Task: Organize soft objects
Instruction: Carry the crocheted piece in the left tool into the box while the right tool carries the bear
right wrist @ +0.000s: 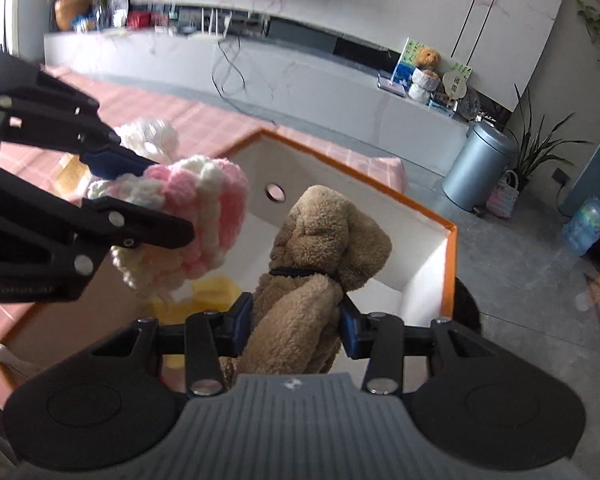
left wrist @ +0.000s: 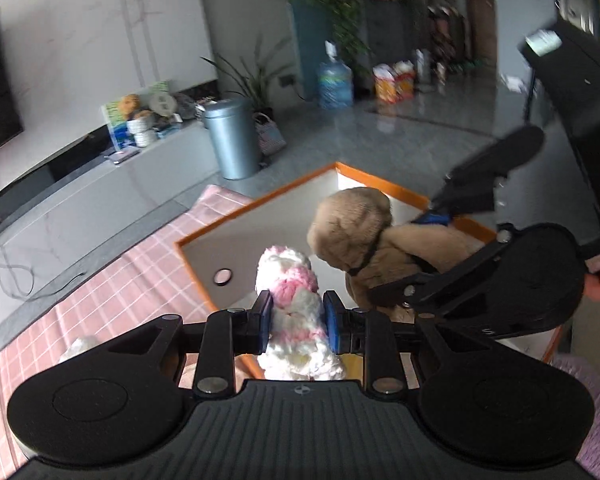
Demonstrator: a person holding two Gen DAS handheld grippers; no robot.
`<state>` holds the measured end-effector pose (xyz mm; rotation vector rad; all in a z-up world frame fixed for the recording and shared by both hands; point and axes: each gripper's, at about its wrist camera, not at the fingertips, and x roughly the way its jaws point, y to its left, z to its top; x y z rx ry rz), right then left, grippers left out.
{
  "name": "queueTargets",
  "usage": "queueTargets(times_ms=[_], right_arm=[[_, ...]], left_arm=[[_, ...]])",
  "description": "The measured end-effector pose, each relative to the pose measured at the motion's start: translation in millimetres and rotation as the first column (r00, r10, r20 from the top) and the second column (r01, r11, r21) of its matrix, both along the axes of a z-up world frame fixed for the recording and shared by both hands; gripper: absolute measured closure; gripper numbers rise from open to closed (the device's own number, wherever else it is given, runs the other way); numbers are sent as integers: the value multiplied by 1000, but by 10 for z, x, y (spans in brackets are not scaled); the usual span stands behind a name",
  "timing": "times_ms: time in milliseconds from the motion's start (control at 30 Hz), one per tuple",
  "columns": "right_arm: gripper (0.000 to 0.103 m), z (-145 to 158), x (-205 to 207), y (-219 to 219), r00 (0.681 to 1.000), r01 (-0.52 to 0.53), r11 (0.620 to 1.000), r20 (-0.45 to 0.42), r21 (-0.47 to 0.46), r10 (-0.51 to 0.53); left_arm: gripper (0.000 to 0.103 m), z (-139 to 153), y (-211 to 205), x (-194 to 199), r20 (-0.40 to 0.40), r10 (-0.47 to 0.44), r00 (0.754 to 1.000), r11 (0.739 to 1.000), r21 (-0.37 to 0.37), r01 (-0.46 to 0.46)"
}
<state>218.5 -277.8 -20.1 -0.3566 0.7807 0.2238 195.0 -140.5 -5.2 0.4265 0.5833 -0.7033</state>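
Note:
My left gripper (left wrist: 296, 312) is shut on a pink-and-white knitted soft toy (left wrist: 290, 284), which sticks out past the blue pads. My right gripper (right wrist: 298, 320) is shut on the body of a brown plush dog (right wrist: 328, 232) with a dark collar. Both toys hang over an open white box with an orange rim (left wrist: 260, 200). In the right wrist view the left gripper (right wrist: 172, 200) comes in from the left with the knitted toy (right wrist: 204, 200) over the box (right wrist: 360, 172). In the left wrist view the right gripper (left wrist: 408, 256) grips the dog (left wrist: 352, 228) on the right.
The box stands on a pink checked tablecloth (left wrist: 120, 272). Something yellow (right wrist: 212, 292) lies inside the box. A white knitted item (right wrist: 152, 136) rests on the cloth beyond the left gripper. A grey bin (right wrist: 476, 164) and a low TV unit (right wrist: 300, 76) stand on the floor behind.

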Motion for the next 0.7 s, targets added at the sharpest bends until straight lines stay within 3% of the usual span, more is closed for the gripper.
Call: queueTargets(times_ms=[267, 700], right_arm=[[59, -171, 220, -64, 997, -59, 989, -56, -133, 52], [55, -291, 327, -72, 993, -77, 983, -98, -167, 61]], left_arm=[[73, -323, -322, 125, -22, -55, 998, 992, 111, 57], [68, -540, -429, 202, -75, -32, 997, 973, 225, 49]])
